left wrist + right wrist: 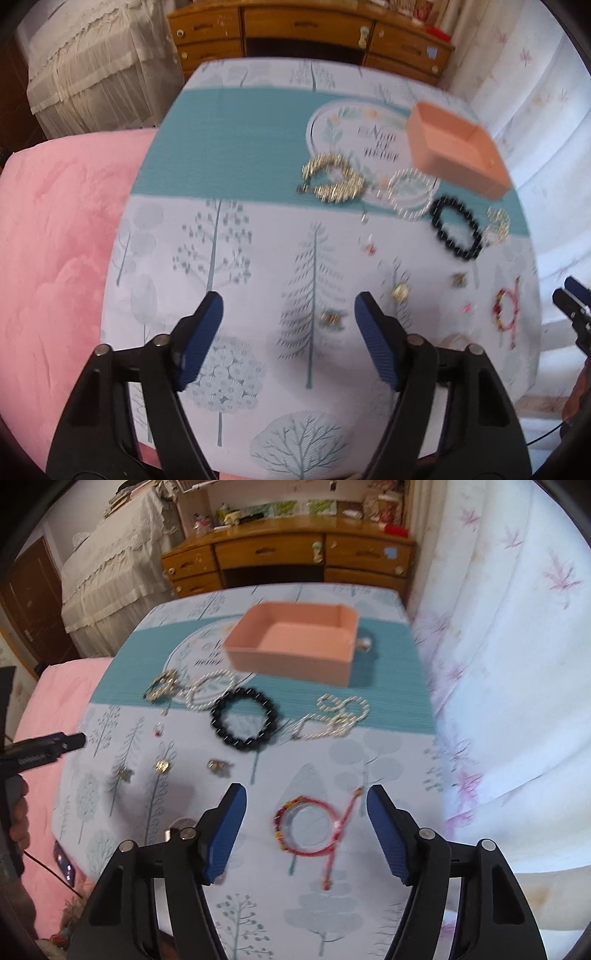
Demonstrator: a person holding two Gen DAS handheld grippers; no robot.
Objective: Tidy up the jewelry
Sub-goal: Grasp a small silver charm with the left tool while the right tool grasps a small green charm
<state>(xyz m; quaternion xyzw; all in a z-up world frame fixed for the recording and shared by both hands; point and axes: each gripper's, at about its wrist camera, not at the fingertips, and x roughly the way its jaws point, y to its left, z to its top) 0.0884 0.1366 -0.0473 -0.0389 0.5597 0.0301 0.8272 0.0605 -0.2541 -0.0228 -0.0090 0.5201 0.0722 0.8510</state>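
A pink open box (295, 646) stands empty at the far side of the table; it also shows in the left wrist view (458, 149). A red cord bracelet (310, 823) lies between the open fingers of my right gripper (304, 805). A black bead bracelet (243, 718), a pearl bracelet (210, 688), a gold chain (162, 688) and a pearl chain (336, 716) lie in front of the box. Small earrings (162, 765) lie nearer. My left gripper (288, 310) is open and empty above the cloth, close to an earring (332, 318).
The table carries a tree-print cloth (221, 258) with a teal band. A pink bed cover (55, 240) lies to the left. A wooden dresser (288, 557) stands behind the table. A white flowered curtain (517, 664) hangs at the right.
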